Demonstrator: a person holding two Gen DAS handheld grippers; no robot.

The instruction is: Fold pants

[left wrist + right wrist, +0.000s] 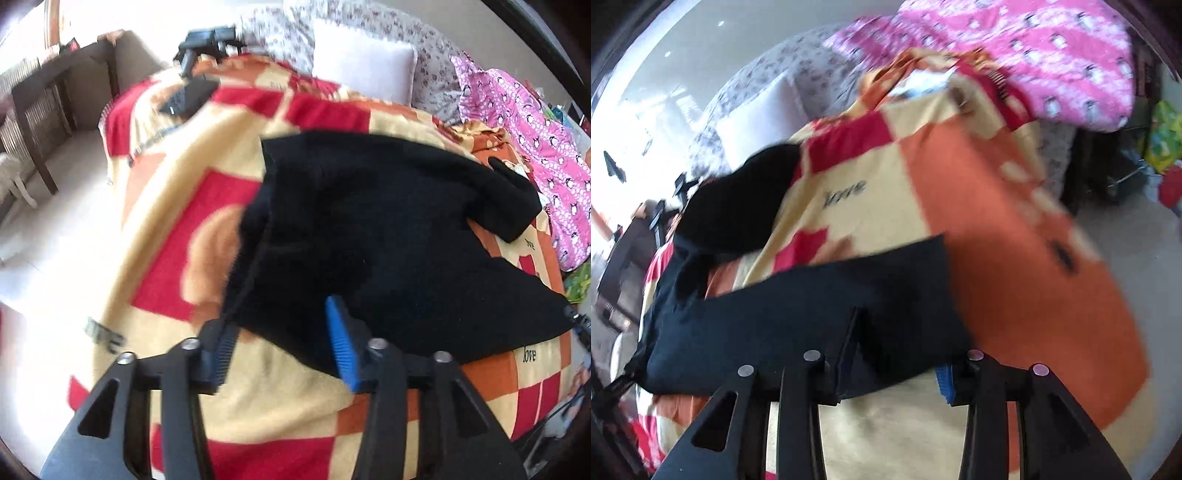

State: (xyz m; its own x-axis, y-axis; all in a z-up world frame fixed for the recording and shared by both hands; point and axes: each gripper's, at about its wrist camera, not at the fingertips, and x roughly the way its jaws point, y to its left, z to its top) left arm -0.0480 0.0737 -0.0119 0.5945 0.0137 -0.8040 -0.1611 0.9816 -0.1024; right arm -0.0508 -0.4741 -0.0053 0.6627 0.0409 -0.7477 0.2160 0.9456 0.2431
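Left gripper (284, 347): jaws spread wide, blue ribbed pads (341, 343) visible, near edge of the black pants (369, 229) draped between and over the pads; nothing pinched. Right gripper (890, 363): jaws also spread, a dark pant leg (798, 317) lying across the near fingers, blue pad (944, 384) peeking out on the right side; cloth sits between the jaws, not clamped as far as the view shows. Pants lie on a checked blanket (280, 398) of red, cream and orange squares with the word "love" (529, 355) printed in places; blanket covers a bed. In the left wrist view the pants form a bunched dark mass at the centre, one leg end curling up toward the far right. In the right wrist view one leg stretches flat across the near blanket, a second rounded dark bundle (738, 206) farther off at left. Motion blur in both views. Beyond the pants, far side: a white pillow (364, 72) against floral bedding (284, 33). Far right: a pink quilt (532, 122) with a small penguin-like print, heaped beside the blanket. Far left of the left wrist view: a black device (188, 96) lying on the blanket near the bed's far edge, another dark rig (207, 44) behind it, and a dark wooden bench (44, 107) on a pale floor (55, 229).
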